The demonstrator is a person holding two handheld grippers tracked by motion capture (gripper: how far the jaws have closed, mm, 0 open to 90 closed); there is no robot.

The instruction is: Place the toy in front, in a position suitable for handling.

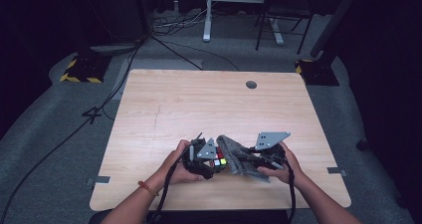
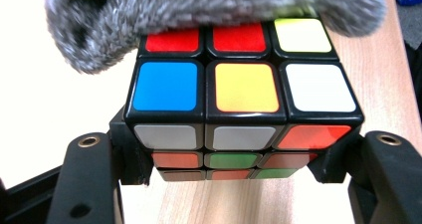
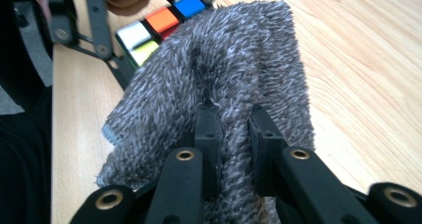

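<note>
- The counter [image 1: 209, 104] carries the work near its front edge.
- A grey cloth [image 3: 224, 69] is pinched in the right gripper [image 3: 234, 129]'s fingers and lies over the cube's far top.
- The cube [image 2: 244, 89] sits clamped between the left gripper [image 2: 239, 159]'s fingers, just above the counter.

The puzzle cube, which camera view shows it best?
The left gripper view: the puzzle cube is close up between that gripper's jaws, its coloured stickers sharp, the grey cloth draped over its far edge. The high view shows it small. The right gripper view shows a few stickers past the cloth.
</note>
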